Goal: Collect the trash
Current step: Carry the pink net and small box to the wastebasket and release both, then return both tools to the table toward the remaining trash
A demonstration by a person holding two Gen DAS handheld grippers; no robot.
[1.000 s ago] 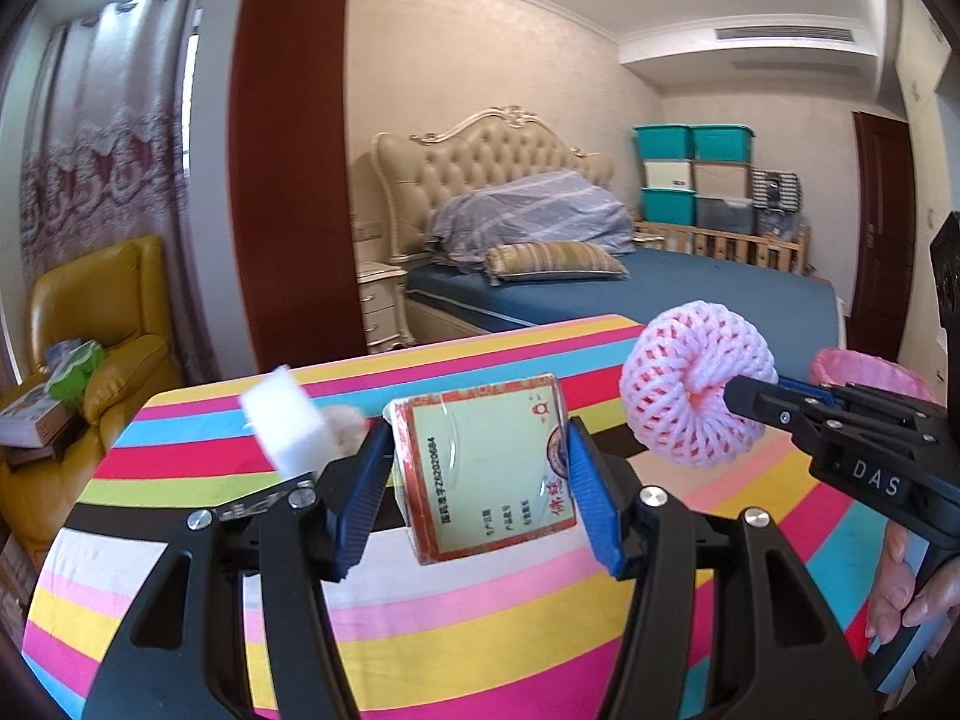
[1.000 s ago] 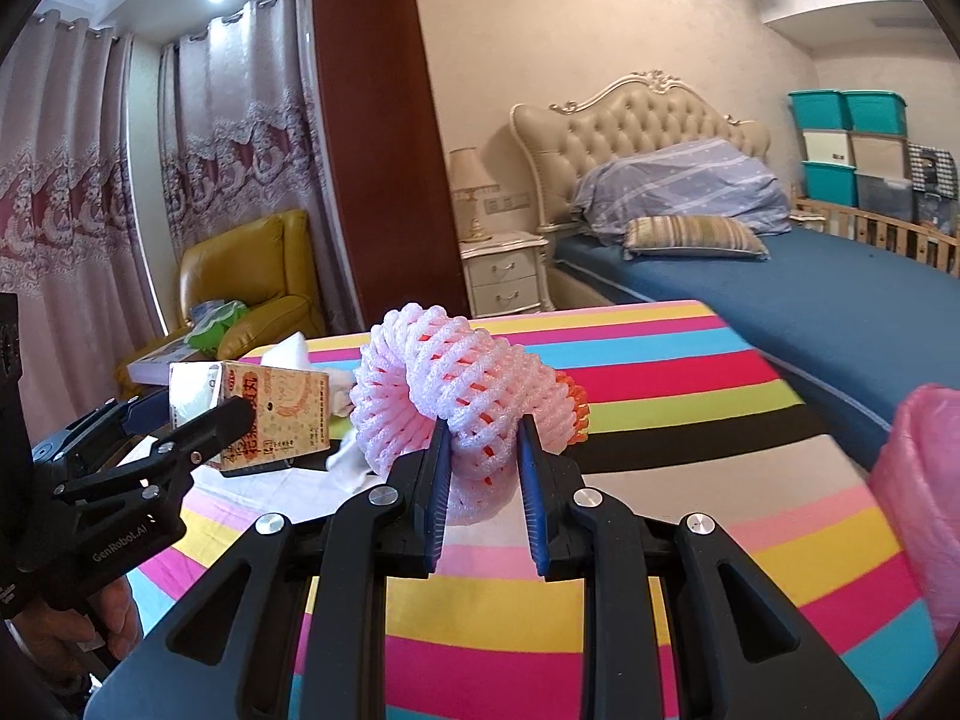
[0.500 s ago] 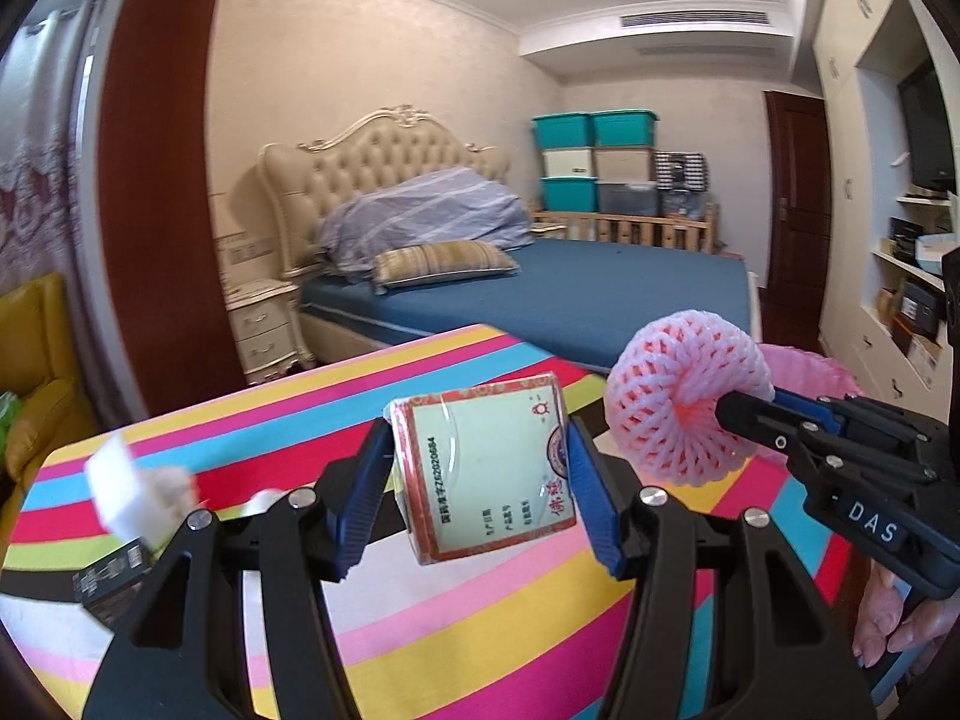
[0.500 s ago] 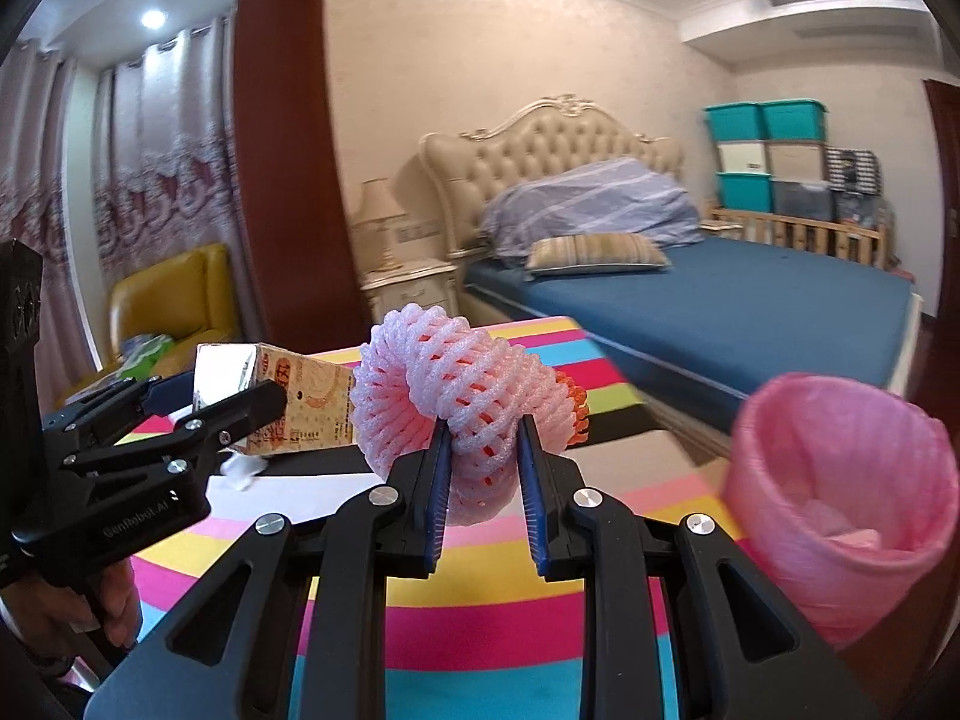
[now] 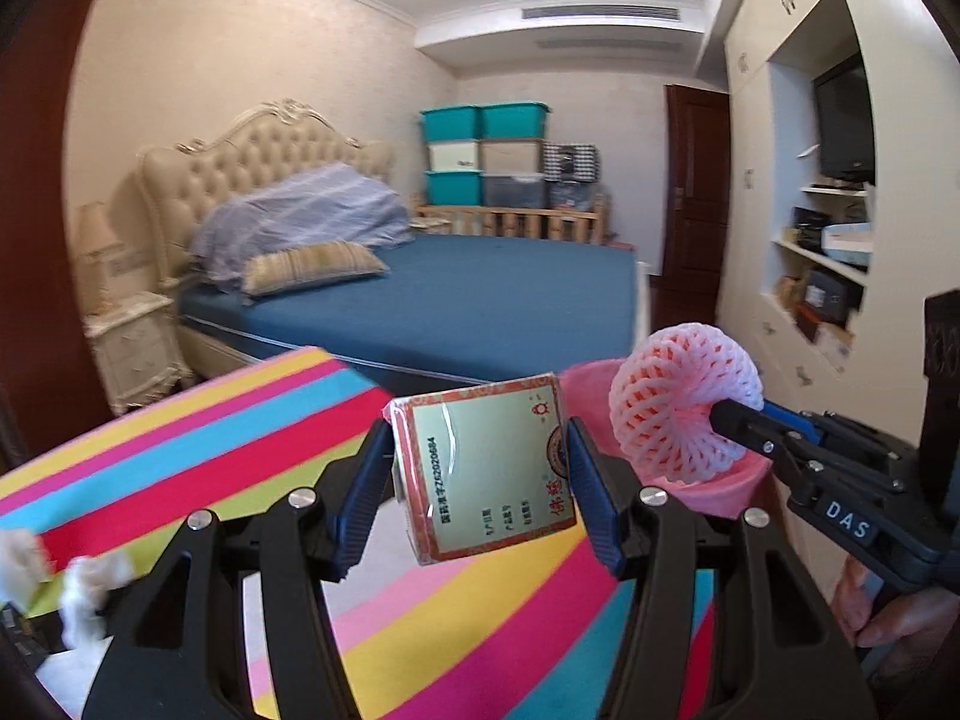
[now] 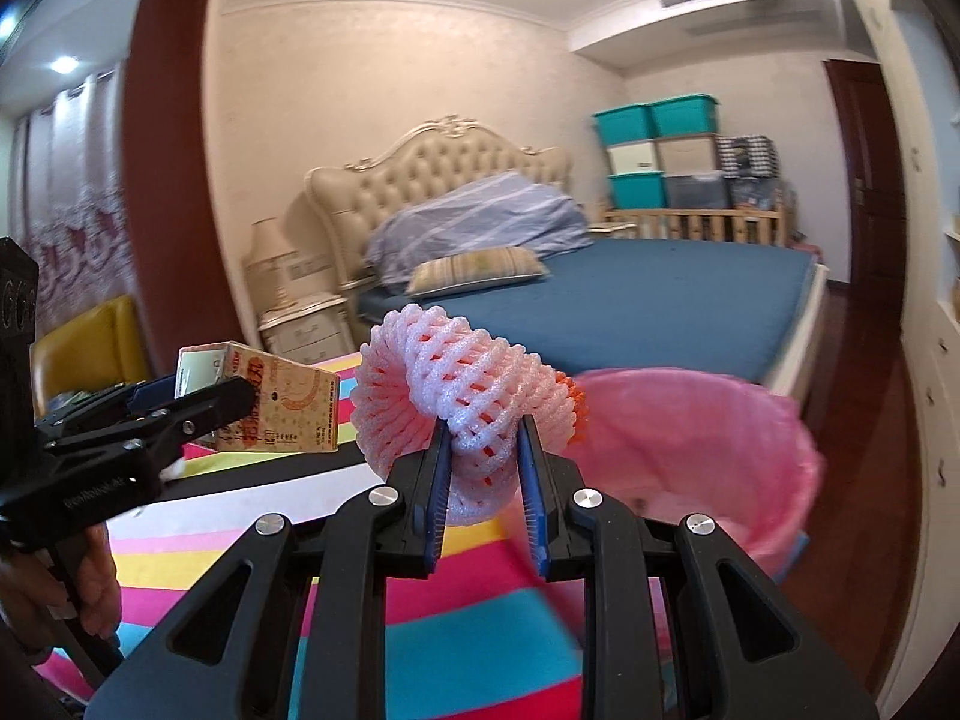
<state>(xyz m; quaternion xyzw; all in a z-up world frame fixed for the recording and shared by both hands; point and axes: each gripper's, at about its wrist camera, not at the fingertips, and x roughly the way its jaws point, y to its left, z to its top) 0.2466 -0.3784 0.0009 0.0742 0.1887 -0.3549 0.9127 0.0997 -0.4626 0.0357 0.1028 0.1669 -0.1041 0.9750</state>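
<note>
i hold my left claw [image 5: 477, 483] pinching a cigarette box [image 5: 486, 468] and my right claw [image 6: 483, 468] squeezing a foam fruit net [image 6: 462, 402] clear of the striped desk [image 5: 198, 456], both angled toward the pink-lined bin [image 6: 720, 444] for dropping.

Between the left tongs [image 5: 477, 483], the cardboard box [image 5: 489, 468] wears glossy plastic film. The right tongs [image 6: 483, 477] pinch a soft foam fruit net [image 6: 462, 402]. Just beyond lies a thin pink plastic bin liner [image 6: 720, 420]; underneath, a smooth striped tabletop [image 5: 210, 438] cloth.

Striped tablecloth [image 5: 228, 450], white wads [image 5: 90, 585]
</note>
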